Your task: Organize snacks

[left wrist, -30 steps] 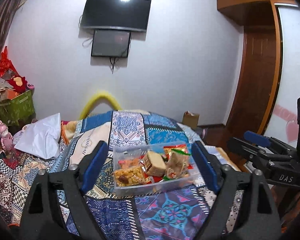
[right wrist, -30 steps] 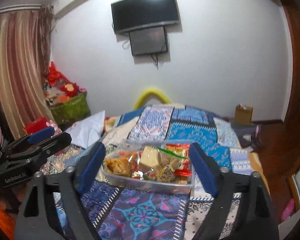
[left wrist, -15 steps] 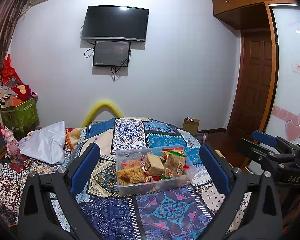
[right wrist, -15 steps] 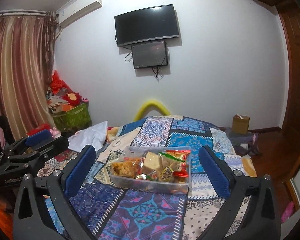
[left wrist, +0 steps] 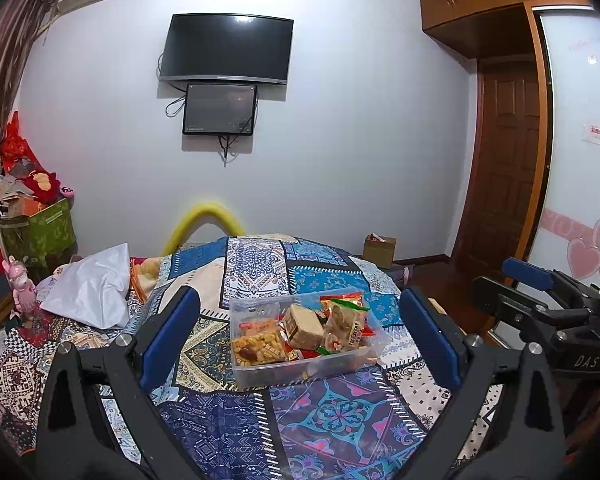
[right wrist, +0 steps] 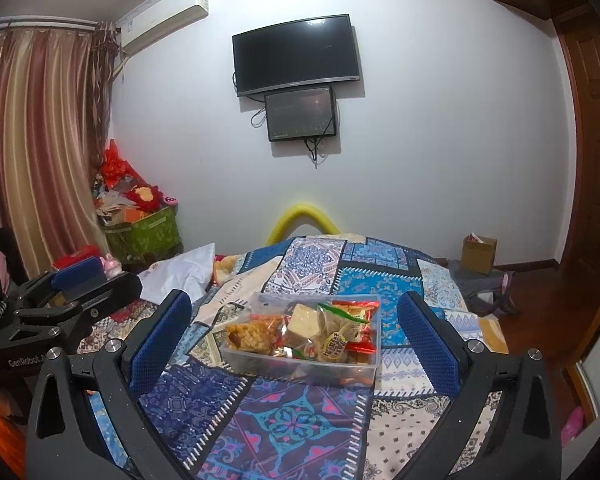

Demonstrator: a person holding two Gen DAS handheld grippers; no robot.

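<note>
Both the left gripper [left wrist: 300, 336] and right gripper [right wrist: 294, 334] hover with jaws spread wide and empty, facing the clear plastic snack-filled tub [left wrist: 320, 368] near the patchwork quilt's [left wrist: 332, 416] middle, apparently packed.

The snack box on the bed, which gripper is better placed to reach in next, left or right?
Near even; left, slightly. Both the left gripper and right gripper are open, empty, short of the box. In the left view it sits more squarely.

A bed [left wrist: 240, 432] under a patchwork quilt [right wrist: 284, 420] is carrying everything. A clear snack container [left wrist: 300, 372] is sitting on the quilt mid-bed, and a white pillow [left wrist: 96, 292] is lying towards the bed's left side.
</note>
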